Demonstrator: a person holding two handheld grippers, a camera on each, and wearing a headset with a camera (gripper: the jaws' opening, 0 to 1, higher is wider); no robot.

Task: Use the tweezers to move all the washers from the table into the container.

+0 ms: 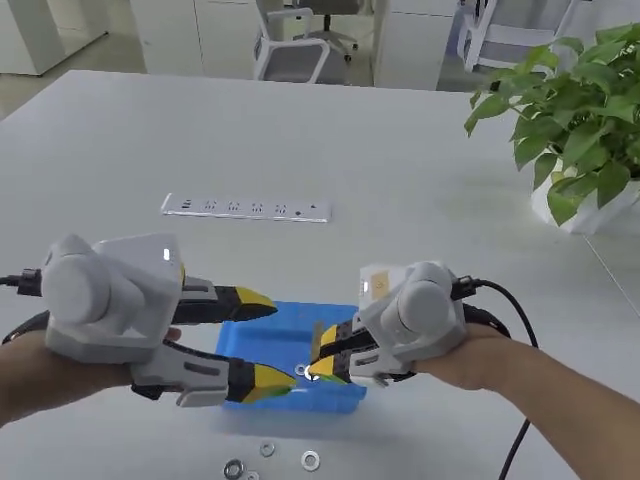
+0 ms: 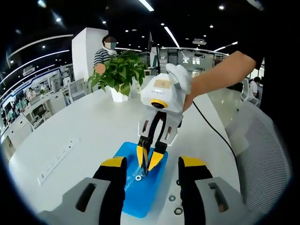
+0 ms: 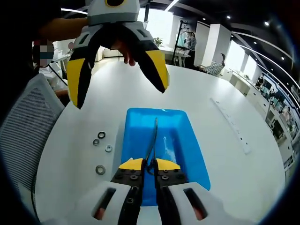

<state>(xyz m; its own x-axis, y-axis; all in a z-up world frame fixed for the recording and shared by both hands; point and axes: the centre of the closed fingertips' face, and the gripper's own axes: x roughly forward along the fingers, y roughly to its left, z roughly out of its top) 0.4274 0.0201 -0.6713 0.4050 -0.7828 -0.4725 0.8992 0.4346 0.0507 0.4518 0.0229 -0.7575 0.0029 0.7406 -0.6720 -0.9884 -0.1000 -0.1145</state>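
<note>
Leftmost, the left gripper [image 1: 272, 342] hovers with its jaws wide apart, one on either side of the near end of the blue container [image 1: 295, 325], gripping nothing. It is best kept just so, as a guard beside the walls and clear of the tool's path.

On the table [image 1: 400, 200], near the container's long side, lie the loose washers [image 1: 310, 460]; the right gripper view counts four of them in a small cluster.

Inside the container, a single washer [image 2: 138, 177] sits just beside the tip of the tweezers [image 3: 153, 140]. I cannot tell whether the tips pinch it or have let it go.

Further right, the right gripper [image 1: 325, 358] has its jaws pressed together on the tweezers' shanks, and the tool points along the container and down toward its floor.

The step in hand looks like the drop. To do it well:
- Keep the tip low over the blue floor.
- Slacken the squeeze only a little, enough for the tips to spring apart but not enough for the tweezers to slide in the jaws.

For the next washer:
- Lift the tip clear over the wall and come down steeply.
- Straddle the washer's rim and close slowly. A thin flat ring on a smooth top will probably skate away if nudged sideways.
</note>
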